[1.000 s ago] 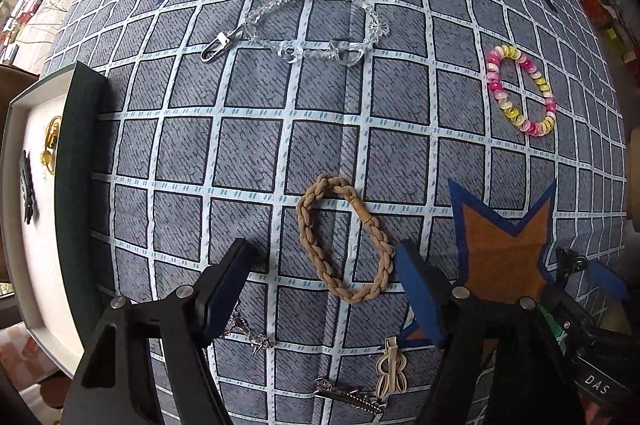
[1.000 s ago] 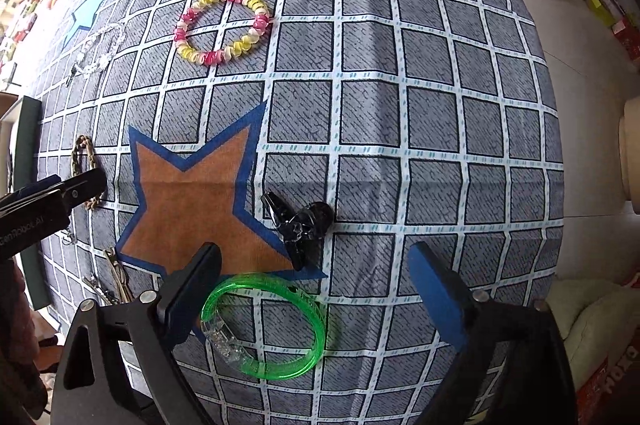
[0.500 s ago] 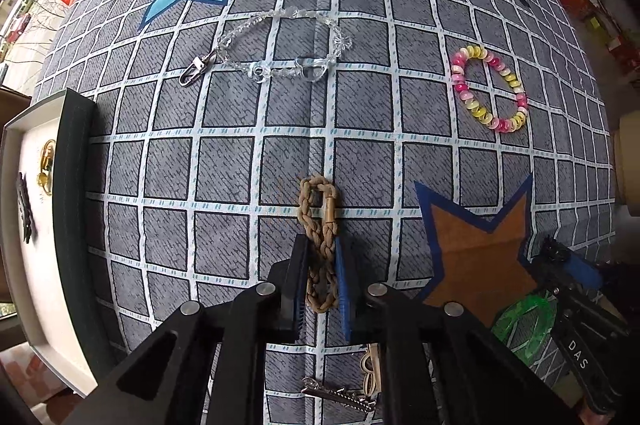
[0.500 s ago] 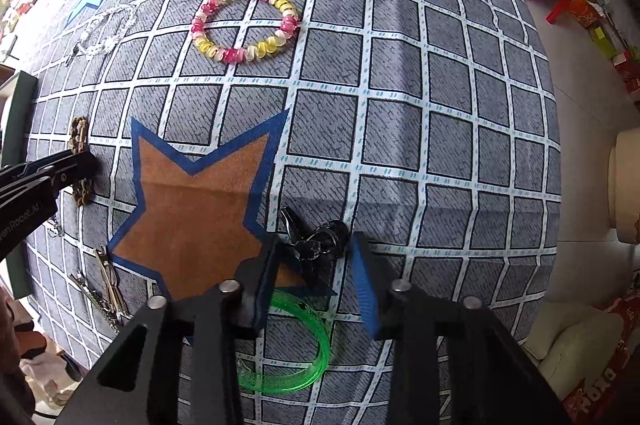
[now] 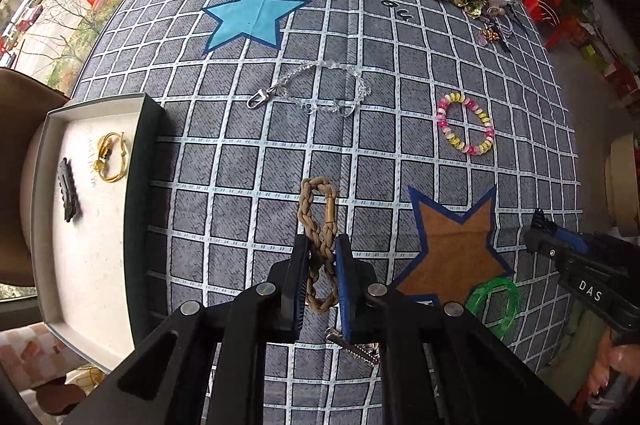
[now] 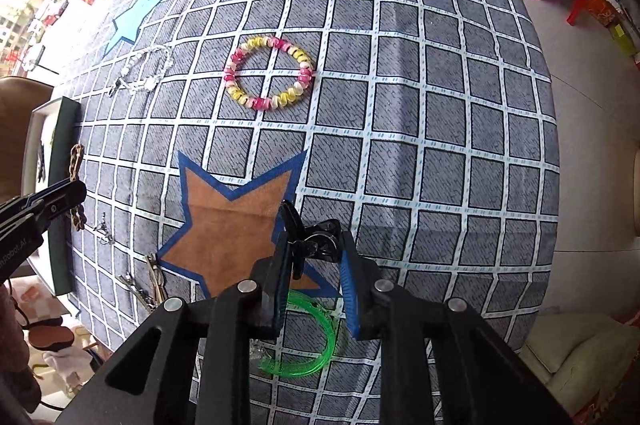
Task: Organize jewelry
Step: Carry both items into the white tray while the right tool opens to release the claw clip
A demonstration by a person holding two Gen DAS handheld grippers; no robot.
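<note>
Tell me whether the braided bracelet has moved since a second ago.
Yes. The braided bracelet, then an open loop flat on the cloth left of the brown star, is now squeezed narrow between the left tongs and lifted.

Soft daylight from the window (image 5: 60,5) at upper left, overexposed outside, strong fisheye bending, dark corners, mostly sharp

Left gripper (image 5: 322,265) and right gripper (image 6: 314,265) pointing downward, jaws just closed (each gripping something).
</note>
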